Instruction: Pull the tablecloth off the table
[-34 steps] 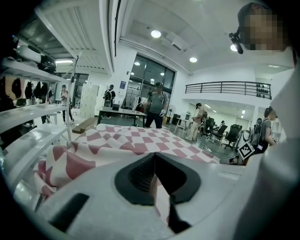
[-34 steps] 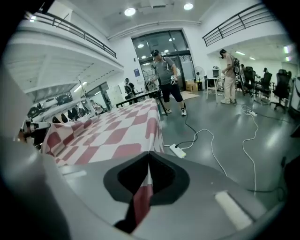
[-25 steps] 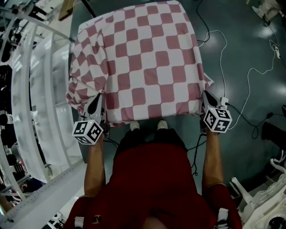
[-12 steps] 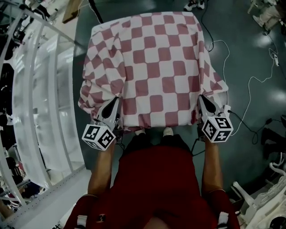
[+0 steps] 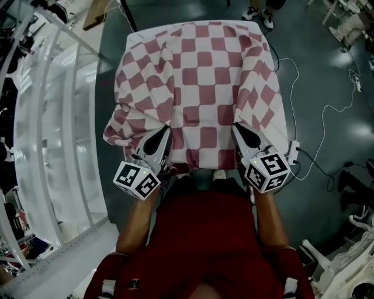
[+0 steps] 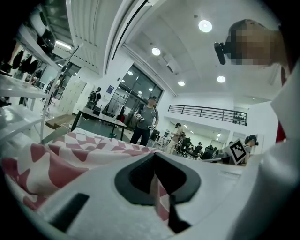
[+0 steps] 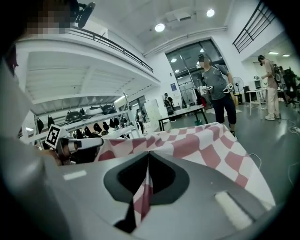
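A red-and-white checked tablecloth [image 5: 201,76] covers the table in the head view, bunched and lifted along its near edge. My left gripper [image 5: 166,129] is shut on the cloth's near left corner, and a fold of the tablecloth [image 6: 161,194] shows pinched between its jaws. My right gripper [image 5: 236,127] is shut on the near right corner, where a strip of the tablecloth [image 7: 143,197] runs through the closed jaws. Both grippers sit close together near the middle of the near edge. The table itself is hidden under the cloth.
A white shelving frame [image 5: 52,117] runs along the left. Cables [image 5: 327,111] trail over the dark floor at the right. Another person's feet [image 5: 260,13] stand beyond the table's far edge, and that person [image 7: 216,89] faces me. White furniture [image 5: 345,257] stands at the lower right.
Both grippers have drawn inward along the near edge, the right one much further, and risen. The cloth's near corners have come up and gathered into folds, narrowing the spread cloth.
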Available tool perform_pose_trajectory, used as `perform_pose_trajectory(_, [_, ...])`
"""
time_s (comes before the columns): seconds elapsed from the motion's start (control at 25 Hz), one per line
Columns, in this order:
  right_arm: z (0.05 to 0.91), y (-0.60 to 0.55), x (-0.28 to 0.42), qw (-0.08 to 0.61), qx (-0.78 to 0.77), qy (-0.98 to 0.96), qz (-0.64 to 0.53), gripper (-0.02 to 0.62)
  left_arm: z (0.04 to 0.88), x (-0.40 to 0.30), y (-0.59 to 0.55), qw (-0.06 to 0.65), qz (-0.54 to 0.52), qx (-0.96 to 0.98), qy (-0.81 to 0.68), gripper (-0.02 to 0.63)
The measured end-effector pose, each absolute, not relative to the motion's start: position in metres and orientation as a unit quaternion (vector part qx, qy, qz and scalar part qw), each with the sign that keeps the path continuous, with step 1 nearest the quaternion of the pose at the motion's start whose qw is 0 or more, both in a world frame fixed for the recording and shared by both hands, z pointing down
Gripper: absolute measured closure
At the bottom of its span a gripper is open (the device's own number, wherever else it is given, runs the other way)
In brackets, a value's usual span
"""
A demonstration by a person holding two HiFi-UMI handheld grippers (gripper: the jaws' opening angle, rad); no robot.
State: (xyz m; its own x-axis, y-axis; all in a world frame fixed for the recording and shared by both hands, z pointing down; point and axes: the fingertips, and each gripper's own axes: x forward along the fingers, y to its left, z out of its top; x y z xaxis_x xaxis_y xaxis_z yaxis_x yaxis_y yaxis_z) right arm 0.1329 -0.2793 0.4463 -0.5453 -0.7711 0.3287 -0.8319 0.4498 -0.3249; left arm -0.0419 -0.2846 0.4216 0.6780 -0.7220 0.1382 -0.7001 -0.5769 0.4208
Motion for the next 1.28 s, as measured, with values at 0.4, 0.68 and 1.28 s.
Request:
perform_pose_trajectory(0.4, [0.389,-0.238,0.098,0.003,0.384,-0.904,0.190,0.581,0.378,-0.018,-0.237,0.188,-0.057,0.893,-0.404,0.598])
perform_pose_trajectory(0.68, [0.372,-0.197,0.098,-0.018,0.326,-0.930,0.168,0.581,0.352,-0.009,-0.192,0.158,-0.074,0.882,-0.438,0.598])
perform_pose_trajectory(1.28, [0.331,-0.068,0.040,-0.043,0.370,-0.920,0.123,0.581,0.305,-0.047,-0.055,0.130,-0.121,0.921,-0.347,0.598])
